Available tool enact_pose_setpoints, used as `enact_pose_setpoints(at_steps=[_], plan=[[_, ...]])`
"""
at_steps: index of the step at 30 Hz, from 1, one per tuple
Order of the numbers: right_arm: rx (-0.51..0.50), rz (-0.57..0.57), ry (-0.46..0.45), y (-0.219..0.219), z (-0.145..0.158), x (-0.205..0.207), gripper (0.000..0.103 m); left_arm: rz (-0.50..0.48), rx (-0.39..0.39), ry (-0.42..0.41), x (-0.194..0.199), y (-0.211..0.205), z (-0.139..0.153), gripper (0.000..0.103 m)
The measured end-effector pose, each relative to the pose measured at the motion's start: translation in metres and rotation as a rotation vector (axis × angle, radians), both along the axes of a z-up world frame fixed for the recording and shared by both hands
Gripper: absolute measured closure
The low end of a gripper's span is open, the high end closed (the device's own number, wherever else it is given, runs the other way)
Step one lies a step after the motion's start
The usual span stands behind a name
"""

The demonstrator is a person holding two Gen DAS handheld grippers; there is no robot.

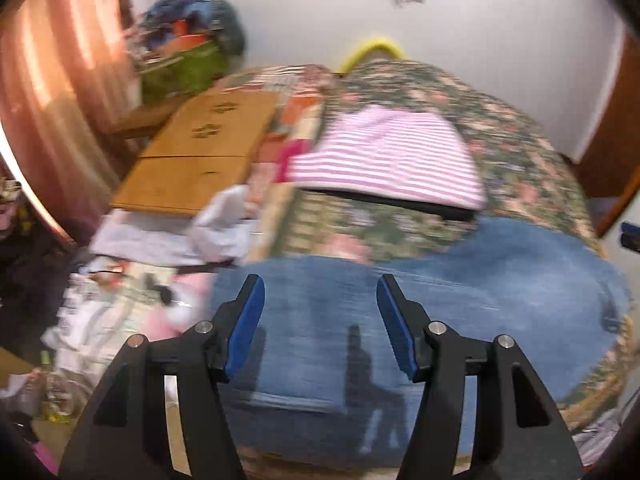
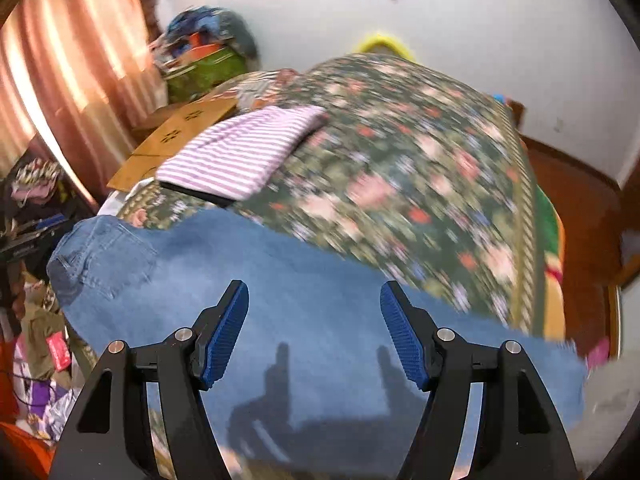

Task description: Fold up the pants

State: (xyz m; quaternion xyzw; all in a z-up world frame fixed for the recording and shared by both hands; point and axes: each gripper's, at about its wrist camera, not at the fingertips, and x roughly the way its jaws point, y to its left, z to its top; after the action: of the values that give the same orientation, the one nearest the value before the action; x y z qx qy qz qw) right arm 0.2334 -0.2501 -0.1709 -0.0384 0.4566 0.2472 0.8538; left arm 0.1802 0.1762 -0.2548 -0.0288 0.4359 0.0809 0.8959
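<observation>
Writing, labels: none I can read; both views are motion-blurred.

Task item: blue denim pants (image 2: 304,320), spread flat across the lower half of my right-wrist view, back pocket at lower left; same pants (image 1: 420,320) fill the lower centre of my left-wrist view.

Left gripper (image 1: 320,312): black frame, blue pads, jaws apart, nothing between them, above the denim.

Right gripper (image 2: 314,316): jaws apart, likewise holding nothing, its shadow on the denim.

Surface: bed under a dark green floral bedspread (image 2: 420,168).

Pink-and-white striped folded cloth (image 1: 384,160) lies centre frame, beyond the pants.

Room: white wall (image 1: 480,32) at top; copper-pink curtain (image 2: 72,48) at upper left; flat brown cardboard sheet (image 1: 200,152) at centre left.
</observation>
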Motion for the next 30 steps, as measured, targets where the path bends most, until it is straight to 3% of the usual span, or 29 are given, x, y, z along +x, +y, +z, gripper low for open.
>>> enact_pose_setpoints(at_steps=[3,9,16,20,23,25,27,29,30], plan=[[-0.046,0.078,-0.004,0.037,0.001,0.014,0.038,0.045,0.016,0.026,0.006,0.038,-0.007,0.044],[-0.092,0.195,0.012,0.103,-0.01,0.042,0.038,0.053,-0.127,0.078,0.025,0.086,-0.032,0.044],[-0.063,0.27,0.146,0.155,-0.053,0.08,0.038,0.013,-0.187,0.151,0.045,0.093,-0.07,0.044],[-0.067,0.303,0.228,0.171,-0.078,0.096,0.038,0.002,-0.252,0.15,0.045,0.098,-0.079,0.044],[-0.043,0.34,0.315,0.175,-0.093,0.099,0.049,-0.002,-0.325,0.151,0.042,0.104,-0.084,0.045],[-0.038,0.361,0.351,0.179,-0.099,0.096,0.05,-0.003,-0.389,0.149,0.04,0.108,-0.087,0.052],[-0.04,0.367,0.346,0.181,-0.098,0.093,0.061,-0.012,-0.435,0.143,0.038,0.108,-0.087,0.065],[-0.016,0.374,0.356,0.181,-0.096,0.09,0.071,-0.024,-0.423,0.135,0.038,0.102,-0.083,0.073],[-0.011,0.372,0.355,0.181,-0.095,0.087,0.075,-0.033,-0.411,0.129,0.038,0.099,-0.081,0.085]])
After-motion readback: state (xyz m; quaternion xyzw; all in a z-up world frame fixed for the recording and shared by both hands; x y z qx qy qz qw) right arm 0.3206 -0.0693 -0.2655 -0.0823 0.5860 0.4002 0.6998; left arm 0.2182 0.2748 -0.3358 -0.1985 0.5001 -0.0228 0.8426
